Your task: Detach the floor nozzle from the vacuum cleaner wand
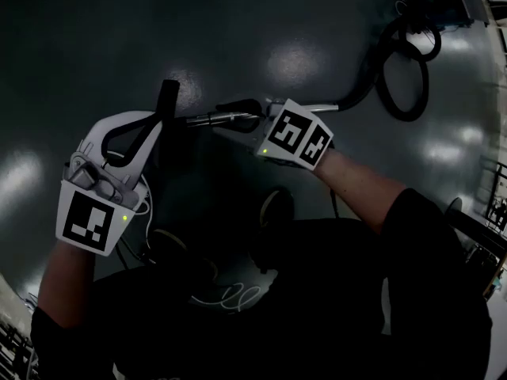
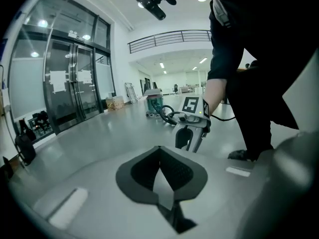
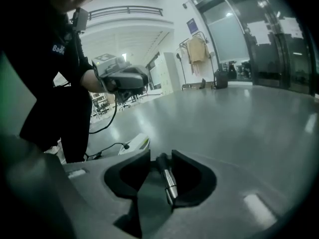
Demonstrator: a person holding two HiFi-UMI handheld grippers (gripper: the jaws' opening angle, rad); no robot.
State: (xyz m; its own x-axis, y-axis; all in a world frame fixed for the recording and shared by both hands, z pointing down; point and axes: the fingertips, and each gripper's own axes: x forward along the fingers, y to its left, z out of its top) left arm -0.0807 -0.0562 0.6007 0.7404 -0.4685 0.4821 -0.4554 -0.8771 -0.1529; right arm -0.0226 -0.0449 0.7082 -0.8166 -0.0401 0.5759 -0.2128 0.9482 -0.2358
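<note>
Right gripper loose round the wand, left gripper closed and empty.

Head view: the chrome wand point(image 1: 207, 119) lies over the dark floor, and its hose point(image 1: 394, 74) loops away well to the wand's right. The right gripper point(image 1: 245, 117) is at the wand's right part. The left gripper point(image 1: 168, 93) is just beside the wand's left end. The floor nozzle cannot be made out. Left gripper view: the jaws are pressed together with nothing between them. Right gripper view: the jaws stand apart with the wand between them, lying against one pad with a gap on the other side.
</note>
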